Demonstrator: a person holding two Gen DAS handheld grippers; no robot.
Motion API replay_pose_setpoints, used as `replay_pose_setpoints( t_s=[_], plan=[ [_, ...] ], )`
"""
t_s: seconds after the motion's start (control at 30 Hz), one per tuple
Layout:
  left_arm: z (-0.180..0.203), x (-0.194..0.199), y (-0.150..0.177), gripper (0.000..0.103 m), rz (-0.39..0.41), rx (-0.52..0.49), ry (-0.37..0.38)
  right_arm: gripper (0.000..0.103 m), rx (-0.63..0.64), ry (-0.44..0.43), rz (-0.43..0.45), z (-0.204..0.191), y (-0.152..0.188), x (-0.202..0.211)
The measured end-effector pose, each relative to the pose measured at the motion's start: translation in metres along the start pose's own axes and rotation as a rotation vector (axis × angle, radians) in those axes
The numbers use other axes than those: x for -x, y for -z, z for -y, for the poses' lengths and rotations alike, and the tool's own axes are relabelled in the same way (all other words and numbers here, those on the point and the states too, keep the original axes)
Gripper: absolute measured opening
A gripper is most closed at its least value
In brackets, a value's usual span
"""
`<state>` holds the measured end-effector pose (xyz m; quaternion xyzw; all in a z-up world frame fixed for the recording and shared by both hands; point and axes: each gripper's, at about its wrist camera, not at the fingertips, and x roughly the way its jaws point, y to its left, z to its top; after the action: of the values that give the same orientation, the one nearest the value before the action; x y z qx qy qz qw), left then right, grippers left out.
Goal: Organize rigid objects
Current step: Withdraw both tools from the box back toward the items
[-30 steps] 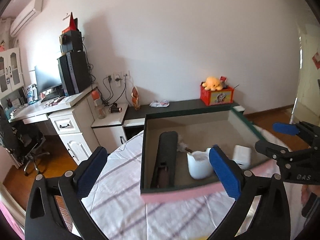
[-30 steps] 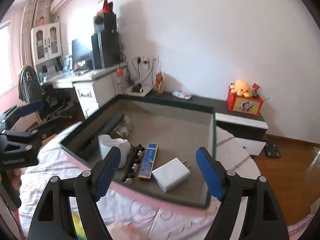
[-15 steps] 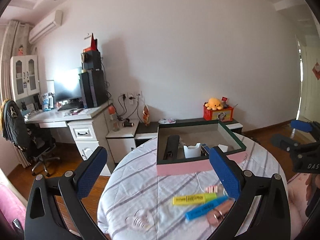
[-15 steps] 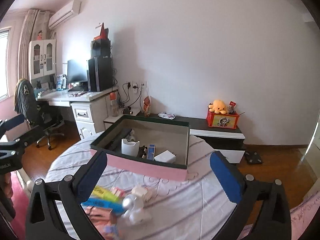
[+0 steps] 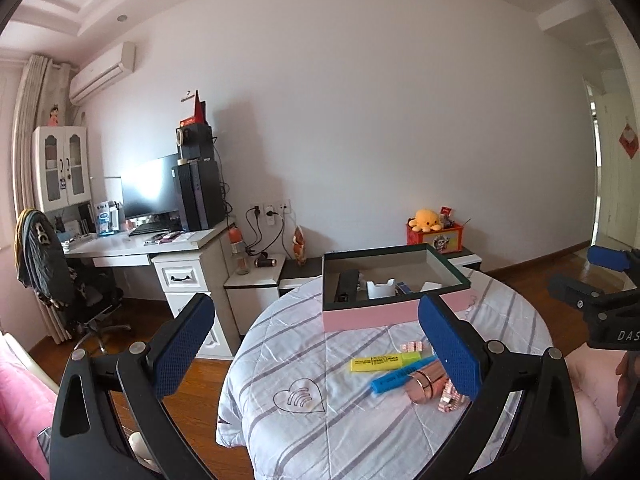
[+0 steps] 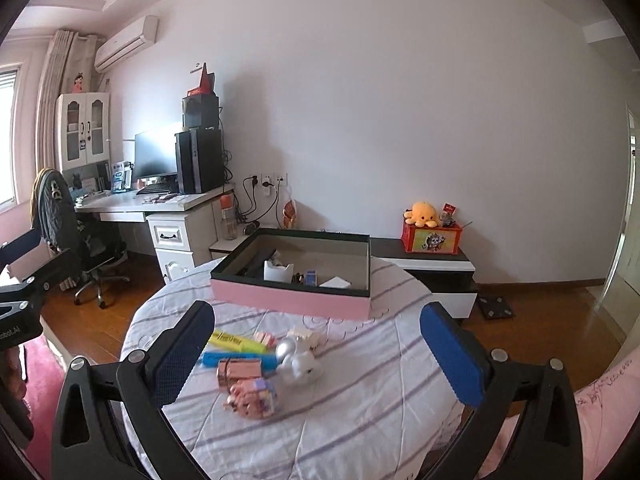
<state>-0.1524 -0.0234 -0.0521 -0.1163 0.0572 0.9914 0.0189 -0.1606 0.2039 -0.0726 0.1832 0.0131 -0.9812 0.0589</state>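
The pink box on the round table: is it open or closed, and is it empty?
Open and not empty. The pink box has no lid on it, and a white container, a black bar and a white block lie inside.

Soft striped quilted cloth over the round table (image 6: 360, 400), matt pink card box (image 6: 292, 300), shiny rose-gold metallic tube (image 5: 426, 384), glossy plastic highlighter (image 5: 384, 361), textured blue rubbery pads (image 6: 452, 360), polished wood floor (image 6: 532, 328)

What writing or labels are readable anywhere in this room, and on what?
"DAS", cut off at the picture's edge: on the black body of the right gripper.
"obot.AI", start cut off: on the black body of the left gripper.
Yellow highlighter: black print, too small to read.
Red box under the plush: picture only, nothing legible.
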Motion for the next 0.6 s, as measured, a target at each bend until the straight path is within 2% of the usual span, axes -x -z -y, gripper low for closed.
replay_pose_setpoints(
  t_s=[0.27, 0.4, 0.6],
  plan=[
    [0.002, 0.01, 0.005, 0.103, -0.006, -0.014, 0.013, 0.103, 0.006, 0.006, -0.008, -0.004, 0.008, 0.008],
    [0.004, 0.002, 0.012, 0.103, -0.041, -0.027, 0.015, 0.103, 0.01, 0.009, -0.034, -0.005, 0.015, 0.001],
    [0.013, -0.023, 0.03, 0.103, -0.129, -0.024, 0.076, 0.103, -0.004, 0.017, -0.106, 0.002, 0.03, -0.021]
  ],
)
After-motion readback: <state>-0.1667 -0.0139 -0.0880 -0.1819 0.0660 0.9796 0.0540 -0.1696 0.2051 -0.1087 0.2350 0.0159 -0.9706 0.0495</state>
